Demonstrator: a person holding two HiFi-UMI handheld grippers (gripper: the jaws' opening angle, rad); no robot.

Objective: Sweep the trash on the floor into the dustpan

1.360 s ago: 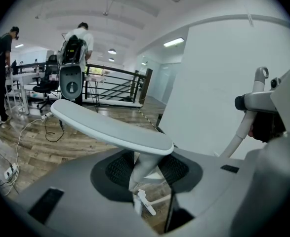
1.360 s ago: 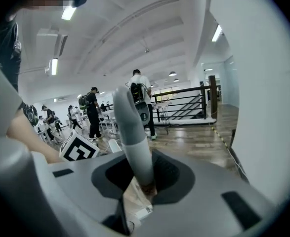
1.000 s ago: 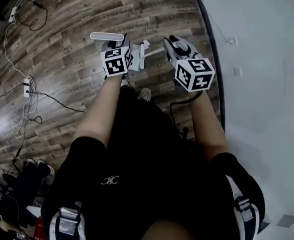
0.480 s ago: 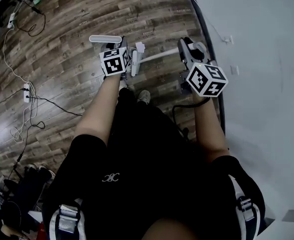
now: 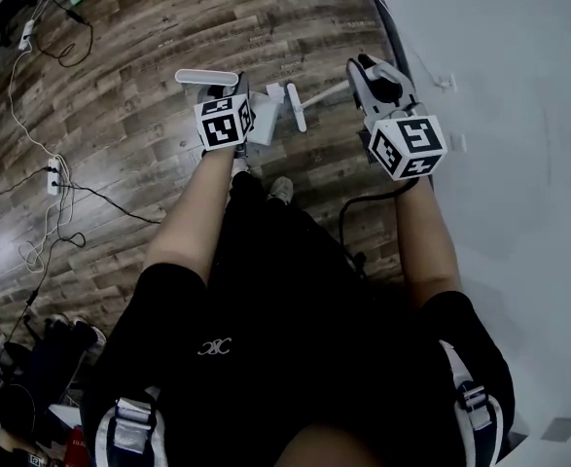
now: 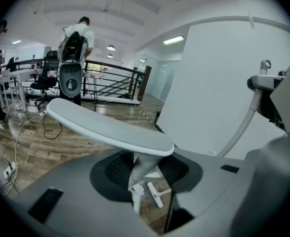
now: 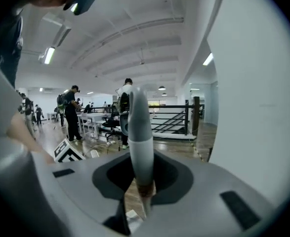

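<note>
Wood-plank floor [image 5: 120, 86], seen steeply from above; white wall [image 5: 518, 115] runs down the right side. Left gripper [image 5: 225, 105] is clamped on the dustpan handle [image 5: 207, 76]: in the left gripper view the flat grey grip bar [image 6: 105, 127] sits above the jaws and its stem drops through the gap between them, jaws closed onto it. Dustpan [image 5: 264, 125] itself is mostly hidden behind the marker cube in the head view, only a pale edge shows. Right gripper [image 5: 377, 90] is pinching the broom handle [image 7: 139, 142]; the right gripper view has the shaft upright between the jaws, held tight. Broom head [image 5: 295, 120] is down on the floor just right of the dustpan, with the stick [image 5: 326, 93] angling up toward the right gripper. One small white scrap of trash [image 5: 275, 92] lies on the planks just beside the broom head; it also shows in the left gripper view [image 6: 137, 190] next to the broom head [image 6: 154, 195]. Can't tell if the scrap touches the pan lip, too small. Cable loops and a power strip [image 5: 52, 175] lie well off to the left. Person's torso blocks the lower floor.
</note>
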